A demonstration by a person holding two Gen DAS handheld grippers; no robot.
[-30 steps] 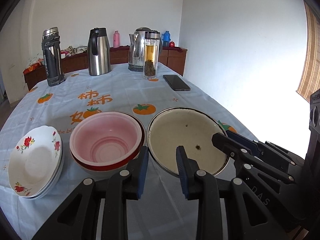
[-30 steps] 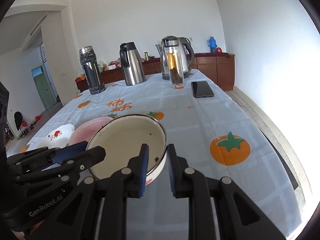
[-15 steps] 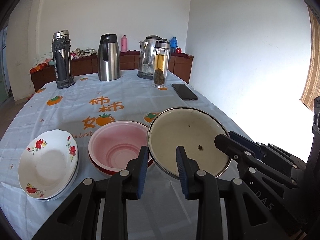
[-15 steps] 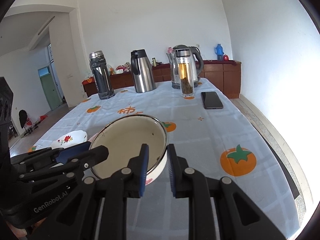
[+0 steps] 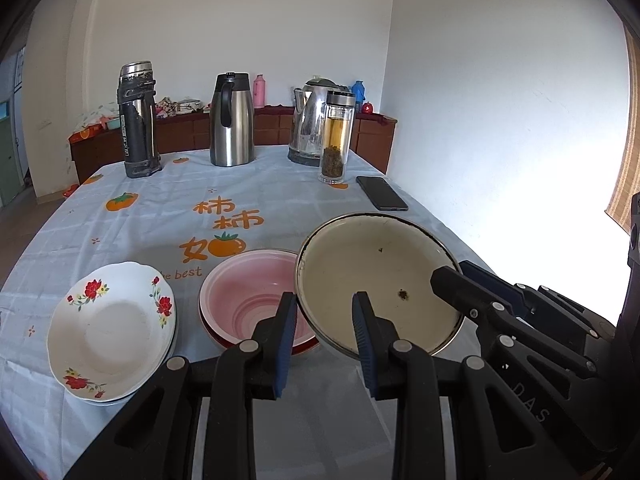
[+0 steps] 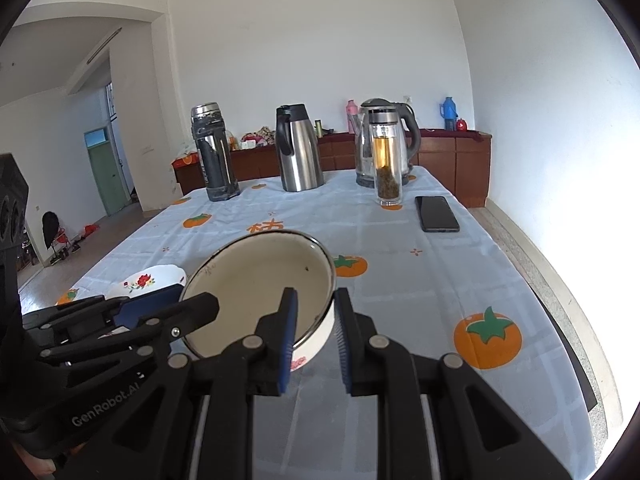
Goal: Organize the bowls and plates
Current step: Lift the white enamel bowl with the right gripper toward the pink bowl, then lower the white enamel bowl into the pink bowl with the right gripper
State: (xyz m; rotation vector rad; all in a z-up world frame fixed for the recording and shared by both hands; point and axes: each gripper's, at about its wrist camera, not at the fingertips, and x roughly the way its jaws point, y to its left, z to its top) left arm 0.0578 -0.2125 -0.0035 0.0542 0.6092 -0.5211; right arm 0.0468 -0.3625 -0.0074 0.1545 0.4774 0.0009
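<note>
Cream enamel bowl with a dark metal rim (image 5: 372, 280), speckled inside, hangs tilted above the tablecloth, both grippers pinching its rim: left gripper (image 5: 326, 334) near side, right gripper (image 6: 314, 334) right wall. Behind, a pink ribbed plastic bowl (image 5: 256, 300), then white floral scalloped plates (image 5: 112, 332).

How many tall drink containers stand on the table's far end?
4: black-wrapped flask at far left, steel carafe in the middle, electric kettle right, glass tea bottle before it.

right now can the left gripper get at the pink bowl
Probably not directly: both the left gripper and right gripper clamp the enamel bowl, which hangs over the pink bowl.
</note>
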